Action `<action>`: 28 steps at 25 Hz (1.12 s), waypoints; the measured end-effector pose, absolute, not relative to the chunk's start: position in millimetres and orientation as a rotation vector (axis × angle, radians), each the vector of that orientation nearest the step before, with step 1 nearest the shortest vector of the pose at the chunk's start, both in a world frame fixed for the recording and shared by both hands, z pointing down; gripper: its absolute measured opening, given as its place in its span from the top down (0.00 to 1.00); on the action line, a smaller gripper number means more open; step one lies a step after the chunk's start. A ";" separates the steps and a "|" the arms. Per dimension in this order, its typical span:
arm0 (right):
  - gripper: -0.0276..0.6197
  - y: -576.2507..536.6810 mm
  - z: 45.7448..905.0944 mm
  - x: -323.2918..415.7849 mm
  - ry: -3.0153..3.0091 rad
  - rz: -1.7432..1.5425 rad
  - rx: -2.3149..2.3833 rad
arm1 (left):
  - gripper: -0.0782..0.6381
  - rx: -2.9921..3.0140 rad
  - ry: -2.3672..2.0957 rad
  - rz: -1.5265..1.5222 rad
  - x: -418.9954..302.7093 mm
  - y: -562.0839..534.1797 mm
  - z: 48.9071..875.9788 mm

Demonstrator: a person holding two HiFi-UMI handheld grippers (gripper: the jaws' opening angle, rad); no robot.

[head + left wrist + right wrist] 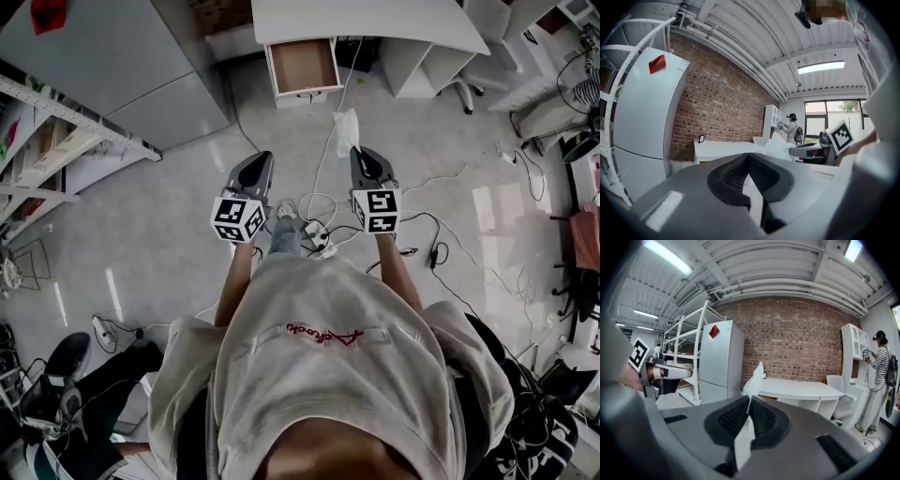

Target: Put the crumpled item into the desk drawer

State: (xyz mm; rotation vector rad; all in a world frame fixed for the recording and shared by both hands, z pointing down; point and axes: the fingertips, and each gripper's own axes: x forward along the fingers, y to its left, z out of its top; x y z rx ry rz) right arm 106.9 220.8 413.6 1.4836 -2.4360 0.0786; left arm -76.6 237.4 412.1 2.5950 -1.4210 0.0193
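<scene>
Head view: left tool [258, 161] and right tool [361, 155] at frame centre, white crumpled item [346, 129] at the right tool's tip, open drawer [303, 64] at top centre | Left gripper view: left tool [748, 157] clenched, empty | Right gripper view: right tool [749, 401] pinching the crumpled item [753, 378].

White crumpled item [346, 128] clamped in right gripper [358, 150], desk drawer [303, 66] pulled open ahead.

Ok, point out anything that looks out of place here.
Thin white cables sprawl tangled across the grey floor, a likely trip hazard. The white desk has its brown-bottomed drawer hanging open, empty.
</scene>
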 end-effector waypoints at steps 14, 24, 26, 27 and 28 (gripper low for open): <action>0.94 42.6 406.6 36.9 -2.355 0.123 1.526 | 0.88 2.615 -1.328 0.022 -147.6 40.1 401.4; 0.94 -8.4 410.5 22.0 -2.304 0.115 1.561 | 0.88 2.634 -1.273 0.017 -167.1 -17.4 407.6; 0.94 -7.7 411.5 21.1 -2.302 0.119 1.562 | 0.88 2.628 -1.269 0.022 -168.3 -17.0 409.8; 0.94 -6.8 412.0 21.5 -2.302 0.122 1.563 | 0.88 2.628 -1.265 0.024 -167.6 -16.3 410.6; 0.94 -5.8 412.6 22.2 -2.300 0.124 1.564 | 0.88 2.630 -1.260 0.026 -166.3 -15.5 411.0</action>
